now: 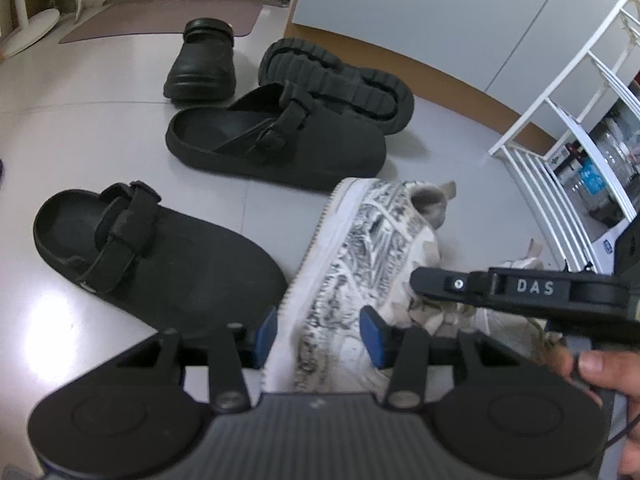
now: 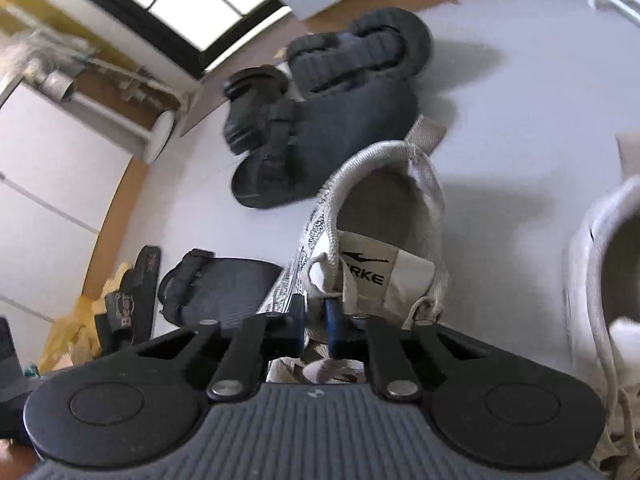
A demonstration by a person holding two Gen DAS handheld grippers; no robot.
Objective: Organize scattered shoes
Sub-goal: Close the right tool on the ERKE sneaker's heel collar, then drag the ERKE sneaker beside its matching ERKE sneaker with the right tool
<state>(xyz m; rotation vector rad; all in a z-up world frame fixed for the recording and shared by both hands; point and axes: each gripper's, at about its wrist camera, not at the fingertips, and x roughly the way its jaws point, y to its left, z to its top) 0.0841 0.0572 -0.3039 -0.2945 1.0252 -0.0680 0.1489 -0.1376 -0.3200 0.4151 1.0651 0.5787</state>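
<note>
My left gripper point(image 1: 320, 336) is half open w/ blue pads squeezing the white patterned canvas sneaker point(image 1: 360, 248); right gripper point(image 2: 316, 320) is clamped on its lace/tongue edge.

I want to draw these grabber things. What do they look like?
Each hand-held gripper is black, with a ribbed grey middle, two round black discs at the sides, silver rivets on the link bars and blue pads on the fingers. Left hand-held gripper; right hand-held gripper. The right one's side reads "DAS" in white. No sleeve shows.
</note>
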